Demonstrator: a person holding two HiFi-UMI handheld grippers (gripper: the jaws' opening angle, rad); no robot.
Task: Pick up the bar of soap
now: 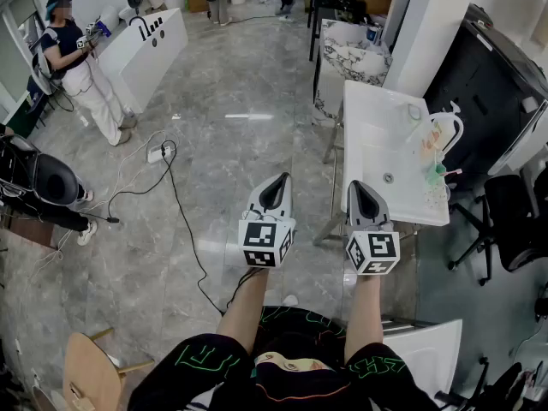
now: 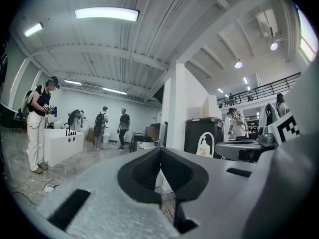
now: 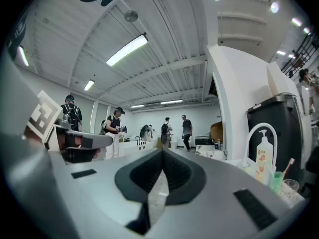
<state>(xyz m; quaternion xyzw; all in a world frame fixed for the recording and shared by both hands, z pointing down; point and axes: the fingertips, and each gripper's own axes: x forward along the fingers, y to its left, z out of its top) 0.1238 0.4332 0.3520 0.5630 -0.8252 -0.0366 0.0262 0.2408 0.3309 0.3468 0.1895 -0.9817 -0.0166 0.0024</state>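
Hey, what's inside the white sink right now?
Only the drain shows in the sink basin. The right gripper covers its near corner, so anything there is hidden.

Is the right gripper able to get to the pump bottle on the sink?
Probably yes. The right gripper hangs by the sink, with only bare basin between it and the pump bottle. Its jaws are shut, so they must open first.

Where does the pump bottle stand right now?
In the head view, the pump bottle stands at the right edge of the white washbasin, next to a green cup, ahead and to the right of the right gripper.
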